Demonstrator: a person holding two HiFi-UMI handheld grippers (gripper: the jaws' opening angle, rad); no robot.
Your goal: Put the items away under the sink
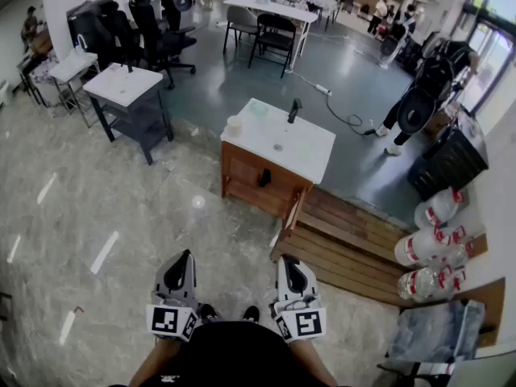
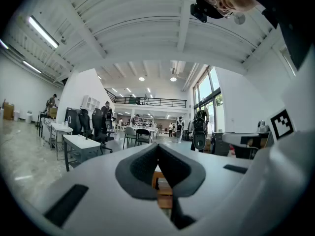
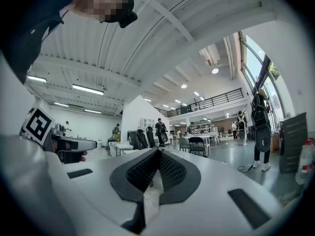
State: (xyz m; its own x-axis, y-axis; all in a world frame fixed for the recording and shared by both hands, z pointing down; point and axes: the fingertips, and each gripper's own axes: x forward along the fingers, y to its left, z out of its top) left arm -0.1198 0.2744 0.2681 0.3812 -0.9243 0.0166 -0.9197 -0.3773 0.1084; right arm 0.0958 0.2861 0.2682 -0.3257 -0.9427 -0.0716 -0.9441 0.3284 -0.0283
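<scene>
The sink unit (image 1: 276, 142) stands in the middle of the head view, with a white top, a dark faucet (image 1: 294, 110) and a wooden cabinet (image 1: 251, 182) below. One cabinet door (image 1: 292, 213) hangs open at its right corner. A small white cup-like item (image 1: 235, 123) sits on the top's left edge. Several white bottles with red labels (image 1: 435, 244) lie at the right. My left gripper (image 1: 184, 258) and right gripper (image 1: 286, 261) are low, close to my body and well short of the cabinet. Both are shut with nothing between the jaws, as the left gripper (image 2: 158, 146) and right gripper (image 3: 158, 152) show in their own views.
A wooden platform (image 1: 355, 244) runs right of the cabinet. A white table on a dark frame (image 1: 125, 87) stands at the left, office chairs (image 1: 157, 31) behind it. A person (image 1: 419, 95) stands at the back right near a black bin (image 1: 447, 164). A cable (image 1: 334, 107) lies on the floor.
</scene>
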